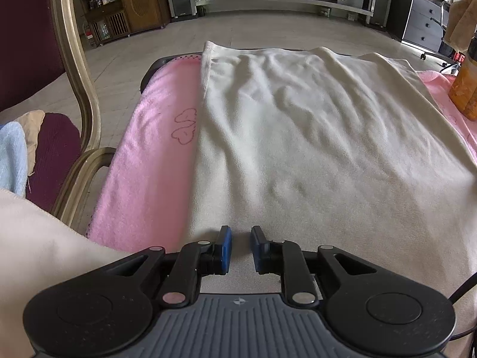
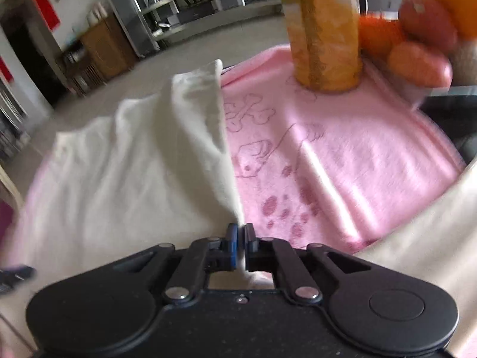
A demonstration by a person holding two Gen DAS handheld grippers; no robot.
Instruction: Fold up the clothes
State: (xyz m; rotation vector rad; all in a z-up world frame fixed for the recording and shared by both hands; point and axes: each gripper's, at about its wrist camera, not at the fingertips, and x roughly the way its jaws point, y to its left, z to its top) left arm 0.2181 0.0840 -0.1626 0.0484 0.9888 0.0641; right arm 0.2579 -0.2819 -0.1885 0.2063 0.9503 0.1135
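A cream cloth (image 1: 298, 137) lies spread over a pink towel (image 1: 149, 155) on a small table, wrinkled across its middle. My left gripper (image 1: 241, 232) sits low over the cloth's near part. Its blue pads stand a short way apart, with only flat fabric showing in the gap. In the right wrist view the cream cloth (image 2: 134, 173) has its right edge drawn up into a ridge that runs to my right gripper (image 2: 241, 228). That gripper is shut on the near right corner of the cloth. The pink towel (image 2: 342, 164) with printed bones and paw marks lies bare to the right.
A tall orange jar (image 2: 325, 29) stands on the towel at the far right, beside several fruits (image 2: 417, 59). The jar (image 1: 466, 89) also shows in the left wrist view. A gold-framed chair (image 1: 80, 83) holding folded cloths (image 1: 12, 155) stands to the left. Cream sleeves (image 1: 44, 253) frame the near edge.
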